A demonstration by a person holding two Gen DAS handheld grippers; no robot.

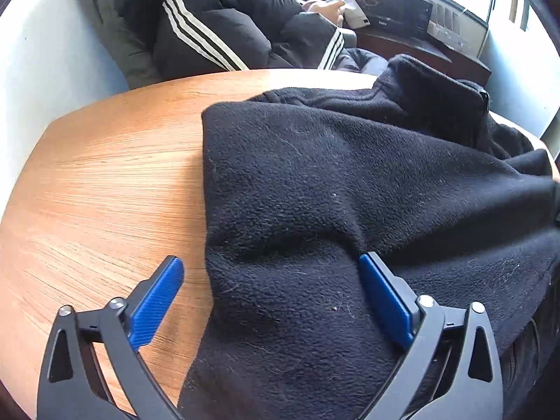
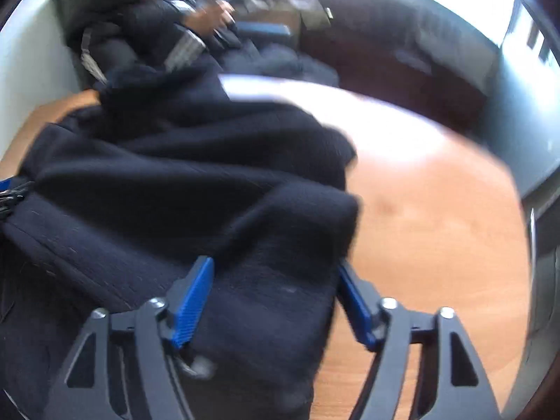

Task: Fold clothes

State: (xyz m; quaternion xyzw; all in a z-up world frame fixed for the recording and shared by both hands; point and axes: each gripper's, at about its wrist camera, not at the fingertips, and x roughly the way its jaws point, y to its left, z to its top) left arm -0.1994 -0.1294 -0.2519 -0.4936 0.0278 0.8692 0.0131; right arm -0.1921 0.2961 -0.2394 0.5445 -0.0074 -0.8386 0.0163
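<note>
Presently, a black fleece garment [image 1: 350,182] lies rumpled on the wooden table [image 1: 105,182], near edge overhanging. Left gripper [image 1: 271,276] and right gripper [image 2: 274,276] both gape wide astride that edge — gripping nothing, apparently placed to pinch it.

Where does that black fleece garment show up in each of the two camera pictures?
Left wrist view: the black fleece garment fills the centre and right, over the table.
Right wrist view: it fills the left and centre.
Shared landmark: the round wooden table beneath it.
</note>
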